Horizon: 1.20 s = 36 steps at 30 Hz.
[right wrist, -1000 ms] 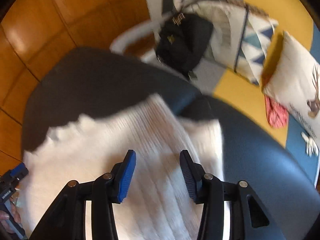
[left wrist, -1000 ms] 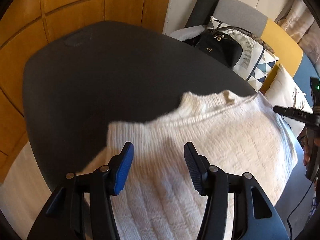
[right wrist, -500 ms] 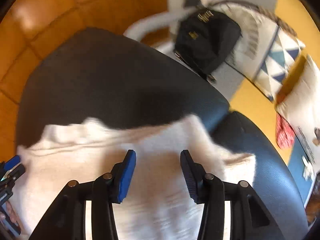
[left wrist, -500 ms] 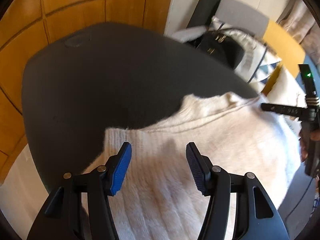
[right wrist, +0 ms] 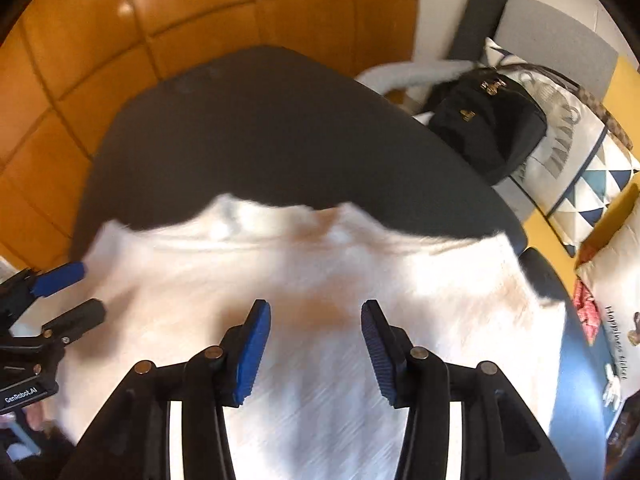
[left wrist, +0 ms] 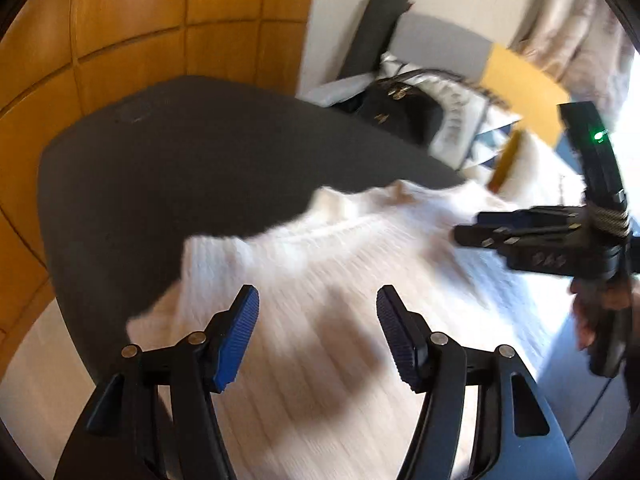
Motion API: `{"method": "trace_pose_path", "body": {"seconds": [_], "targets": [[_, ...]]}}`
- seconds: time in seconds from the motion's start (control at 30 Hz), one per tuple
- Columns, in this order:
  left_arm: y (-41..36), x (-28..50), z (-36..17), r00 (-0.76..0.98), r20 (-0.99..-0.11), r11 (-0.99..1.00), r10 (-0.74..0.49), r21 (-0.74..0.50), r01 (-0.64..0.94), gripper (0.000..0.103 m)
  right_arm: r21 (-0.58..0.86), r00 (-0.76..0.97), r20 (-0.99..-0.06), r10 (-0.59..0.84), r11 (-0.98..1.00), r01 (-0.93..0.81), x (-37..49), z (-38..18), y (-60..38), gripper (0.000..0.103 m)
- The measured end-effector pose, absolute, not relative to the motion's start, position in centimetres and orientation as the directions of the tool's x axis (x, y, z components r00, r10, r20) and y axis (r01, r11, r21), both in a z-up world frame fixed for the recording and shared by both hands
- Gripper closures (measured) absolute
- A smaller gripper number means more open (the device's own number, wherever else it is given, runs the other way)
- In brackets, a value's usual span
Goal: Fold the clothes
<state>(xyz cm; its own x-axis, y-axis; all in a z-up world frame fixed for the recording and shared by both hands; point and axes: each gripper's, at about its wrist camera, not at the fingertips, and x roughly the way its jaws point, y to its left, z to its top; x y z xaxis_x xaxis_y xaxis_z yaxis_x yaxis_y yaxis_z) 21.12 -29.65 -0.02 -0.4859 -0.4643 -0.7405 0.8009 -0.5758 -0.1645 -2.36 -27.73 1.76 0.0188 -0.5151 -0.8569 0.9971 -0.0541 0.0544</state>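
Note:
A cream knit sweater [left wrist: 340, 280] [right wrist: 320, 272] lies spread on the dark round table [left wrist: 180, 160] [right wrist: 260, 128], its collar toward the far side. My left gripper [left wrist: 318, 308] hovers open over the sweater's left part, with nothing between its blue pads. My right gripper [right wrist: 316, 322] is open above the middle of the sweater, also empty. The left wrist view shows the right gripper [left wrist: 472, 228] side-on at the sweater's right edge. In the right wrist view the left gripper [right wrist: 72, 292] shows at the left edge, its fingers apart.
Orange wood floor [right wrist: 120, 40] surrounds the table. Behind the table to the right, a black bag [right wrist: 488, 120] and patterned cushions [right wrist: 580, 152] rest on a grey and yellow sofa [left wrist: 512, 72]. A hand [left wrist: 596, 312] holds the right gripper's handle.
The right gripper swung left from the sweater's right sleeve to over its middle. The left gripper lifted slightly and stayed open over the left part. The sweater looks flatter.

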Motion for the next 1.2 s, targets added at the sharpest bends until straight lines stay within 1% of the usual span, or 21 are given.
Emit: {"method": "trace_pose_path", "body": {"seconds": [0.07,0.13,0.2,0.23,0.33,0.4,0.47,0.53,0.6,0.7,0.77,0.83,0.9,0.93,1.0,1.07,1.13,1.2], "targets": [[-27.8,20.5,-0.9,-0.471,-0.753,-0.595,-0.459,-0.133,0.793,0.038,0.064,0.037,-0.857,-0.514,-0.035,0.997,-1.2,1.3,-25.8,0.055],[-27.3,19.2,-2.5,-0.422,-0.786,-0.605,-0.452,-0.078,0.792,0.038,0.028,0.0,-0.869,-0.495,-0.048,0.998,-0.5,0.1,-24.9,0.055],[-26.7,18.7,-3.3,-0.401,-0.784,-0.603,-0.473,-0.043,0.796,0.035,0.011,-0.025,-0.881,-0.473,-0.073,0.997,0.2,-1.2,-24.7,0.055],[-26.5,18.8,-3.2,-0.403,-0.782,-0.598,-0.475,-0.048,0.8,0.035,0.019,-0.023,-0.88,-0.474,-0.082,0.996,0.2,-1.1,-24.4,0.055],[-25.8,20.4,-2.1,-0.467,-0.759,-0.577,-0.453,-0.15,0.803,0.035,0.076,0.003,-0.861,-0.509,-0.123,0.989,-0.6,0.4,-22.8,0.055],[-24.3,21.8,-2.0,-0.496,-0.741,-0.575,-0.452,-0.183,0.797,0.035,0.061,-0.027,-0.848,-0.53,-0.148,0.987,-1.2,1.3,-21.1,0.055],[-22.6,23.2,-2.0,-0.521,-0.724,-0.576,-0.453,-0.208,0.79,0.035,0.064,-0.038,-0.85,-0.525,-0.176,0.982,-1.6,0.7,-20.2,0.055],[-21.7,23.7,-2.8,-0.523,-0.731,-0.593,-0.438,-0.203,0.779,0.035,0.07,-0.047,-0.854,-0.518,-0.203,0.977,-2.1,0.0,-19.3,0.055],[-21.1,23.6,-4.3,-0.483,-0.759,-0.6,-0.436,-0.156,0.785,0.035,0.075,-0.055,-0.858,-0.51,-0.23,0.97,-2.5,-0.7,-18.4,0.055],[-20.6,23.8,-5.1,-0.466,-0.764,-0.617,-0.446,-0.114,0.779,0.035,0.081,-0.067,-0.864,-0.498,-0.271,0.959,-3.2,-1.7,-17.1,0.054],[-20.5,24.4,-4.3,-0.527,-0.737,-0.629,-0.424,-0.179,0.757,0.035,0.082,-0.074,-0.865,-0.496,-0.284,0.955,-3.2,-1.3,-16.8,0.054],[-20.5,25.3,-3.6,-0.597,-0.702,-0.637,-0.388,-0.263,0.724,0.035,0.095,-0.077,-0.844,-0.53,-0.291,0.952,-3.0,-0.2,-16.2,0.054],[-20.4,25.7,-3.3,-0.628,-0.679,-0.65,-0.381,-0.287,0.704,0.035,0.101,-0.077,-0.83,-0.552,-0.285,0.953,-2.7,0.5,-15.4,0.054],[-20.5,25.7,-3.6,-0.632,-0.683,-0.655,-0.367,-0.292,0.696,0.035,0.091,-0.087,-0.836,-0.541,-0.294,0.952,-2.7,0.1,-15.3,0.054],[-20.8,25.3,-4.8,-0.607,-0.72,-0.645,-0.335,-0.295,0.705,0.035,0.068,-0.11,-0.85,-0.515,-0.315,0.947,-2.8,-0.8,-15.0,0.054],[-20.8,24.9,-5.1,-0.582,-0.738,-0.641,-0.341,-0.27,0.718,0.035,0.059,-0.124,-0.852,-0.508,-0.329,0.942,-2.9,-1.2,-14.8,0.053],[-20.6,23.8,-4.6,-0.525,-0.769,-0.65,-0.365,-0.193,0.735,0.035,0.068,-0.127,-0.839,-0.528,-0.334,0.94,-3.0,-1.0,-14.6,0.053],[-20.5,23.2,-3.6,-0.473,-0.795,-0.637,-0.379,-0.147,0.757,0.035,0.1,-0.116,-0.836,-0.536,-0.356,0.929,-3.2,-0.9,-14.4,0.053]]}}
